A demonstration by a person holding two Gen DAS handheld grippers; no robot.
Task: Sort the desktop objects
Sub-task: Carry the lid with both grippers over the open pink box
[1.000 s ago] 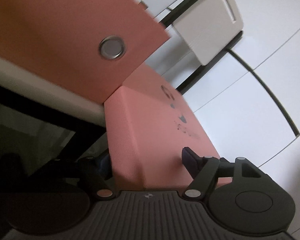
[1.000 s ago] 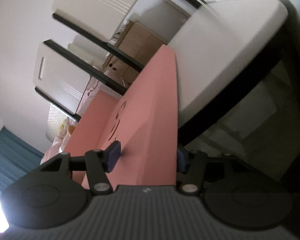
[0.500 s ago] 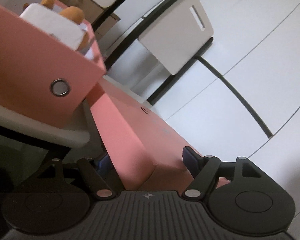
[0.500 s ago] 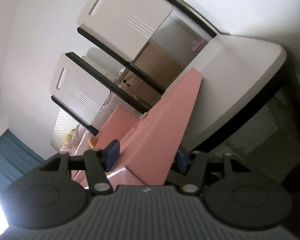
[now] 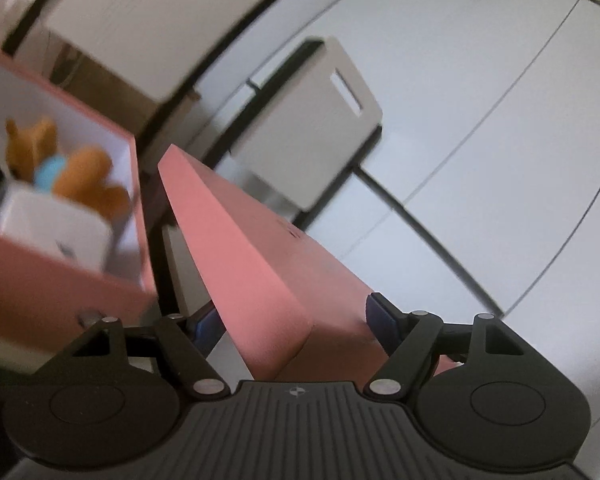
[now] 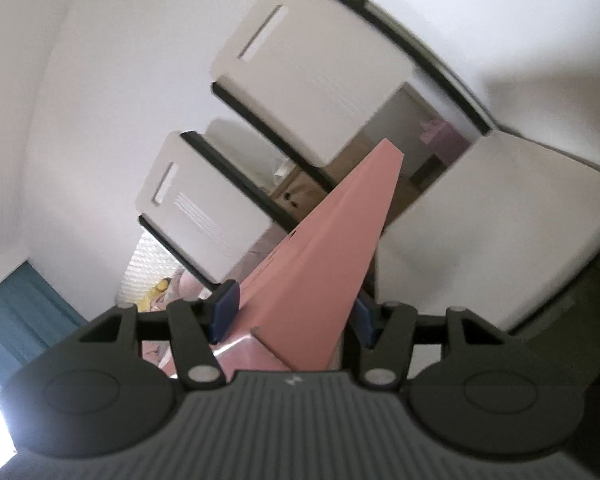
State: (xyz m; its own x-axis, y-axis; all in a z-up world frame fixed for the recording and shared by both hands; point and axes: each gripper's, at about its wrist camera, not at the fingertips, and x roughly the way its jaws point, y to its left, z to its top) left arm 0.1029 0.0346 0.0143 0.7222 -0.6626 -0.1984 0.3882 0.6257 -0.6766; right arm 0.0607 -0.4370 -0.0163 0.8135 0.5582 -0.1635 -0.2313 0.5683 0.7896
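Between both tongs, left and right, the pink lid is held, pinched at each end. It has been lifted higher than a moment ago, beside the open pink box of toys, so closing probably comes next.

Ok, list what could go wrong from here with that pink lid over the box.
1. The flat pink cardboard lid is tilted steeply; held by the left hand-held gripper and right hand-held gripper at its edges, it might slip or twist.
2. The orange plush toy and white carton seem to stand high in the open pink storage box; the lid may snag on them.
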